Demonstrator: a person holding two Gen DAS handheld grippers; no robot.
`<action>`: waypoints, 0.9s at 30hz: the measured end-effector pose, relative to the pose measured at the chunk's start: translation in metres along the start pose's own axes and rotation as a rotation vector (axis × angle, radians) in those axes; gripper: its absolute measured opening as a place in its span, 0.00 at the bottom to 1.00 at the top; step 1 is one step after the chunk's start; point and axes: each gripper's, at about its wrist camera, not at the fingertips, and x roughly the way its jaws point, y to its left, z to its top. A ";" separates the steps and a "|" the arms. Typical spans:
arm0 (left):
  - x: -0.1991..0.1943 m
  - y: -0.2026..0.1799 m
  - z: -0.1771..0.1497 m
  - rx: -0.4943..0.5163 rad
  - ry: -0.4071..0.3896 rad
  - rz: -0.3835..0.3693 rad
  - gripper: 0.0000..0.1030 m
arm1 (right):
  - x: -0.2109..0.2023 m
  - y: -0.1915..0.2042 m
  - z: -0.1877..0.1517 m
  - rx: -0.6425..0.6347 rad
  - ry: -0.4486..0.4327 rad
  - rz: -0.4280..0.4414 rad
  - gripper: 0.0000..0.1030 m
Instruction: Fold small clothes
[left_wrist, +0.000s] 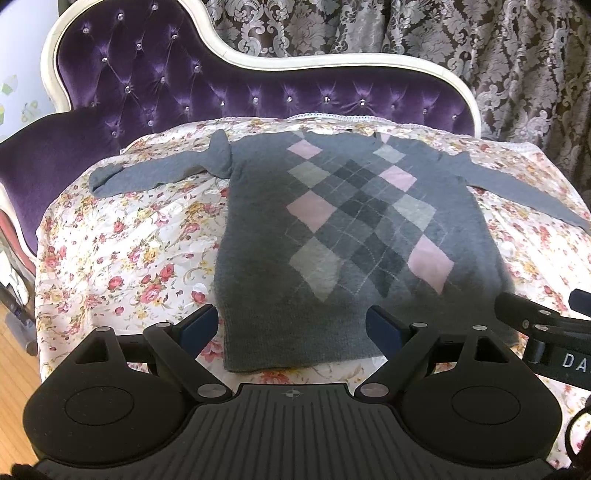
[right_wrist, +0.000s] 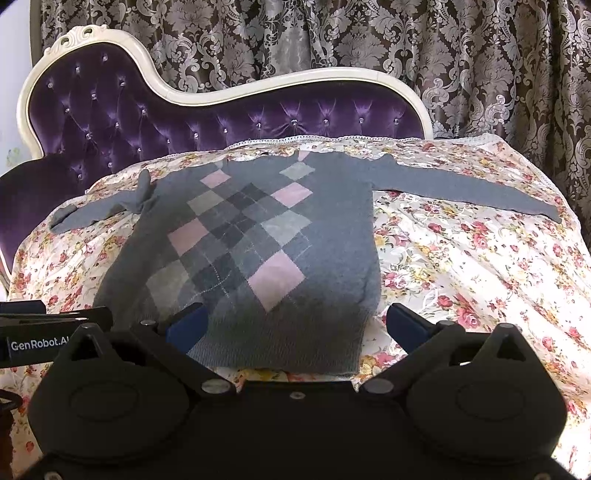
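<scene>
A small grey sweater (left_wrist: 332, 229) with pink and grey diamonds lies flat, front up, on a floral cloth (left_wrist: 122, 240). Its sleeves spread out; the left one (left_wrist: 147, 173) is bunched near the shoulder. My left gripper (left_wrist: 291, 325) is open, above the hem at its left part, holding nothing. In the right wrist view the sweater (right_wrist: 258, 236) lies the same way, right sleeve (right_wrist: 461, 184) stretched out. My right gripper (right_wrist: 295, 325) is open over the hem's right part, empty. The right gripper's body also shows in the left wrist view (left_wrist: 546, 328).
The floral cloth (right_wrist: 480, 266) covers the seat of a purple tufted sofa (left_wrist: 166, 85) with a cream frame. Patterned curtains (right_wrist: 369, 44) hang behind. A wood floor (left_wrist: 14, 350) shows at the far left.
</scene>
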 end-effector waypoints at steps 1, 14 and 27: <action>0.000 0.000 0.000 -0.001 0.002 0.001 0.85 | 0.000 0.000 0.000 -0.001 0.001 0.001 0.99; 0.004 -0.002 -0.002 0.003 0.014 0.014 0.85 | 0.002 0.003 -0.001 -0.004 0.020 0.014 0.99; 0.009 0.000 -0.004 0.002 0.037 0.019 0.85 | 0.006 0.005 -0.004 -0.002 0.046 0.025 0.99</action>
